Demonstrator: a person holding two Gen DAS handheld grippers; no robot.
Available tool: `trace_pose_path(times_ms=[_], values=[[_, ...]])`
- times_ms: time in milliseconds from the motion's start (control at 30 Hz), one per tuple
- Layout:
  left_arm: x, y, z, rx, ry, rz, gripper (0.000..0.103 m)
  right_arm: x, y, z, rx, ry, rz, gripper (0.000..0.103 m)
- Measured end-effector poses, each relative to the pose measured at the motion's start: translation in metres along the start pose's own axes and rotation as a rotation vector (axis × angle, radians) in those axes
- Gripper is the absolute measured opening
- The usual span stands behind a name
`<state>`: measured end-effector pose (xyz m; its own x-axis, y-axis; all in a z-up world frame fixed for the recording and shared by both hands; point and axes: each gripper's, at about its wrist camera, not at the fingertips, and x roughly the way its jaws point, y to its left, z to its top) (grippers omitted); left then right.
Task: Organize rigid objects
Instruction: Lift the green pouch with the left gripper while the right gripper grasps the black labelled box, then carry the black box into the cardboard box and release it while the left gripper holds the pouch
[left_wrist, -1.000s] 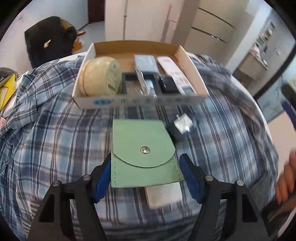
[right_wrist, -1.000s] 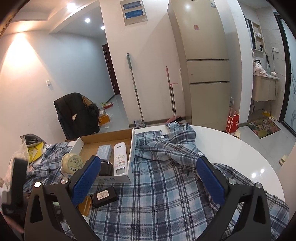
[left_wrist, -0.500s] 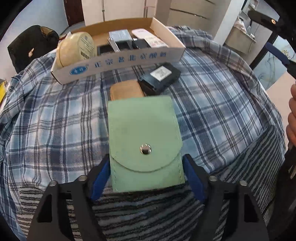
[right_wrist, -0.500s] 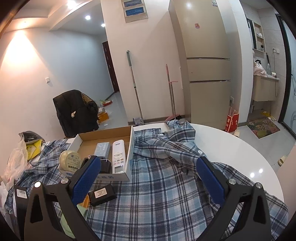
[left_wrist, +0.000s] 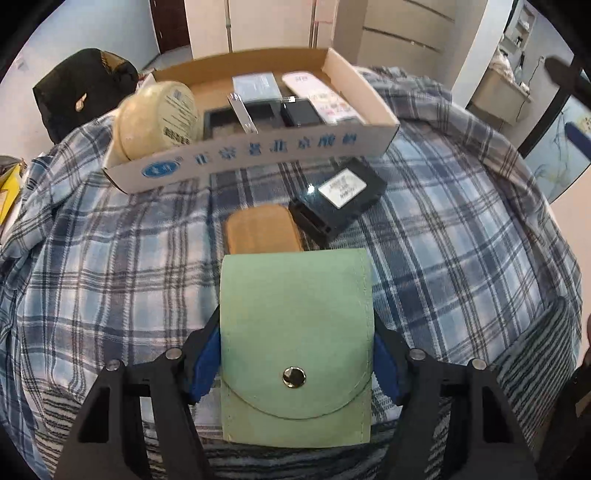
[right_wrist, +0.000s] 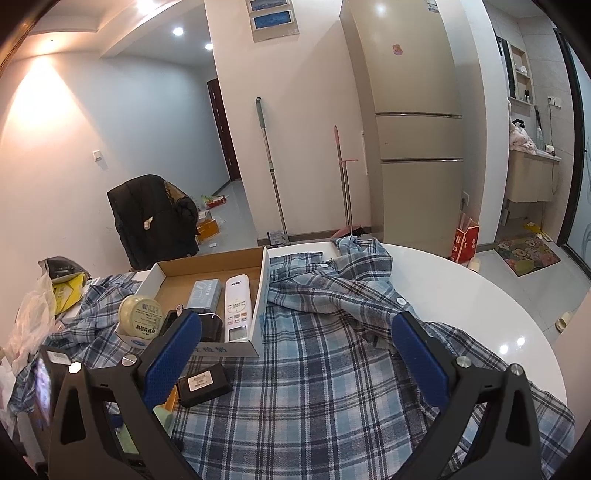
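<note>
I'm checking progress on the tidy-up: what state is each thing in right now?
Green pouch: snapped shut, between the closing left tongs.
Right tongs: open, holding nothing.
Cardboard box: open-topped, partly filled.
White remote: flat in box.
Round tin: tilted in box.
Black box: outside, on plaid cloth.

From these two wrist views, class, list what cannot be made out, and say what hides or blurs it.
- Left wrist view: tan case, near end hidden behind the green pouch.
- Left wrist view: black tray in the cardboard box, partly hidden by the front wall.
- Right wrist view: white remote, button labels too small.
</note>
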<state>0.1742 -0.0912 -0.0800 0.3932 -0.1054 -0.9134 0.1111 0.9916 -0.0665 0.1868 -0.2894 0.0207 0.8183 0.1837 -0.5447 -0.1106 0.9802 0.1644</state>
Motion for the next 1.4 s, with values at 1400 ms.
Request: trace_pose_path(times_ms=[1400], values=[[-0.094, 0.078, -0.038, -0.086, -0.605, 0.030, 0.071, 0.130, 0.130, -0.071, -0.482, 0.502, 0.107, 0.069]])
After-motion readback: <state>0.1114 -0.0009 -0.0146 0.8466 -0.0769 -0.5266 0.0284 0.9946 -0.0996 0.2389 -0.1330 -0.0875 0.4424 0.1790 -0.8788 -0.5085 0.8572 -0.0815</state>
